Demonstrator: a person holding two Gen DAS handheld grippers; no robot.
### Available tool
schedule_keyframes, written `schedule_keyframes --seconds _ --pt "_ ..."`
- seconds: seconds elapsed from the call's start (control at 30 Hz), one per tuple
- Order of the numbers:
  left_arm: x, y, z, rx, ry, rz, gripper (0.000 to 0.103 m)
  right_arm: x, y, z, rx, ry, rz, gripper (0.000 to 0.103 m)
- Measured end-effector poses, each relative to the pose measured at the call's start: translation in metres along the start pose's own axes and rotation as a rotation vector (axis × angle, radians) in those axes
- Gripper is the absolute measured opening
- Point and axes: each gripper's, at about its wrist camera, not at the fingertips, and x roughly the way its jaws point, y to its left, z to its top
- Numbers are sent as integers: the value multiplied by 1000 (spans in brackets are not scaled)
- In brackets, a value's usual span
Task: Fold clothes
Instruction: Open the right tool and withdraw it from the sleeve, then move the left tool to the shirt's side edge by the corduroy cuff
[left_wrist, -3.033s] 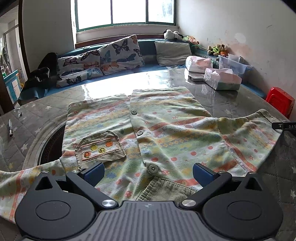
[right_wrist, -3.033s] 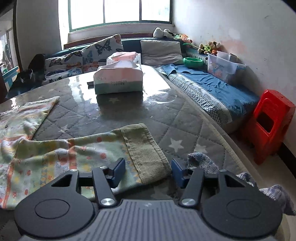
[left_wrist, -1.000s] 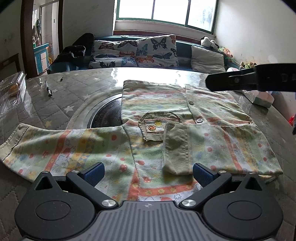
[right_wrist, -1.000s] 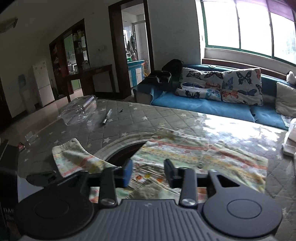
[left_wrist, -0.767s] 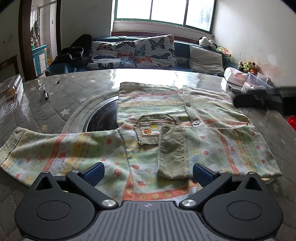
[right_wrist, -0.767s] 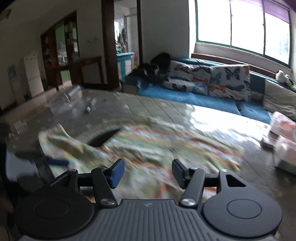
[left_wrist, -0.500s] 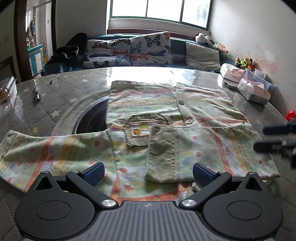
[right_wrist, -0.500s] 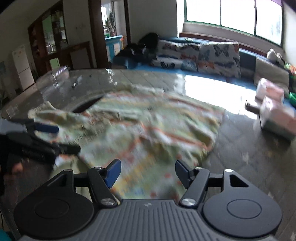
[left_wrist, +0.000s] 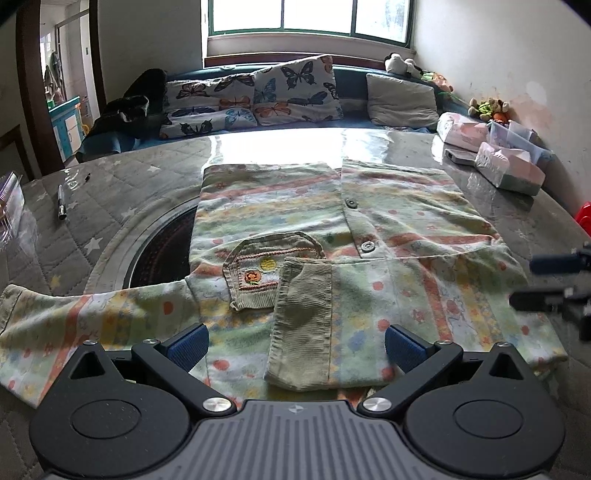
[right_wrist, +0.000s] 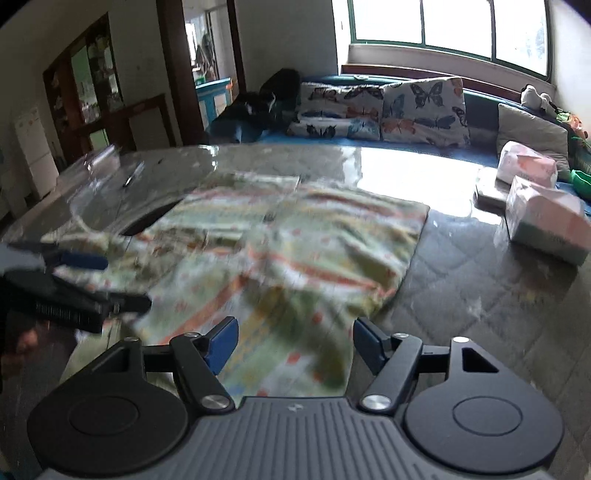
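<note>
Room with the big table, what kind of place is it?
Most likely a living room at home: a sofa with butterfly cushions under a window, soft toys in the corner, and a shirt on the table.

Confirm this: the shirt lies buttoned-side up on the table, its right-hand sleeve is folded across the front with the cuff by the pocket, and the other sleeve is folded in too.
Not quite. The other sleeve is not folded in: the left wrist view shows it spread out sideways on the table. The rest holds: the shirt lies buttoned-side up, and the folded sleeve's cuff sits by the pocket.
</note>
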Motion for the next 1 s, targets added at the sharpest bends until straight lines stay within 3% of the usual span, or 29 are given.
schedule_keyframes --seconds 0.23,0.53,0.87,1.0 --pt "13 -2 0 3 21 7 103 34 -9 5 12 40 9 71" --pt "8 -2 6 -10 -6 11 103 20 2 0 -33 27 -7 71" --pt "10 7 -2 -1 16 67 103 13 26 -13 -160 42 -50 81" --pt "7 13 -6 -22 26 70 103 12 38 -8 -155 11 -17 83"
